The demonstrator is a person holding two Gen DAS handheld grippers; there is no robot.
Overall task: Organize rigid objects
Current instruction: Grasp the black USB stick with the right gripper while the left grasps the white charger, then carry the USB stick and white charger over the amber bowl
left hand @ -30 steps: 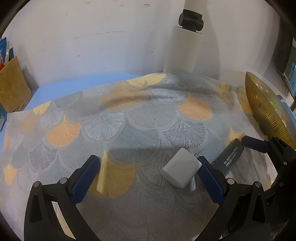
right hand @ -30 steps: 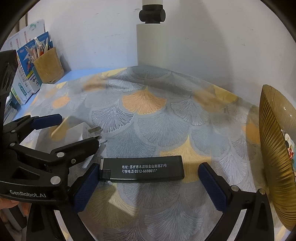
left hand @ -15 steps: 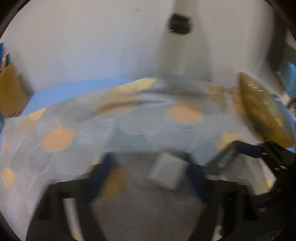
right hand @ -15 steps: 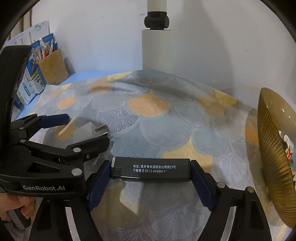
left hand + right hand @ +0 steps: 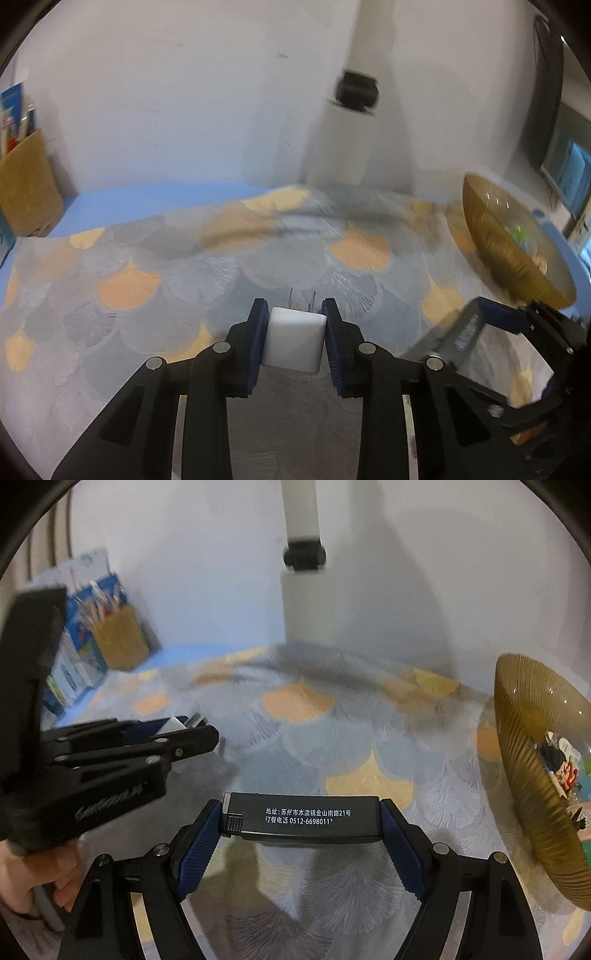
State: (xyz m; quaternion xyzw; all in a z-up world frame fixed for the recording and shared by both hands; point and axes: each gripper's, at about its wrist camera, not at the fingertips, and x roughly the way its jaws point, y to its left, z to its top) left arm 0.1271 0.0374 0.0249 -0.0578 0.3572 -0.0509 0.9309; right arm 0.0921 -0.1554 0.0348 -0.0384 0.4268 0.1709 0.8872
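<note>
Left hand-held gripper (image 5: 291, 338) has just clamped the white plastic plug adapter (image 5: 294, 339) | right hand-held gripper (image 5: 301, 821) grips the black rectangular lighter (image 5: 301, 818) | both likely bound for the amber ribbed glass bowl (image 5: 532, 775).

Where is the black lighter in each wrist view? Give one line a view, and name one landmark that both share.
Left wrist view: the black lighter is at the right edge, blurred, held in the right gripper.
Right wrist view: the lighter is low in the centre, lying crosswise, with a blue pad pressing on each end.
Shared landmark: the amber ribbed bowl, at the right in both.
</note>
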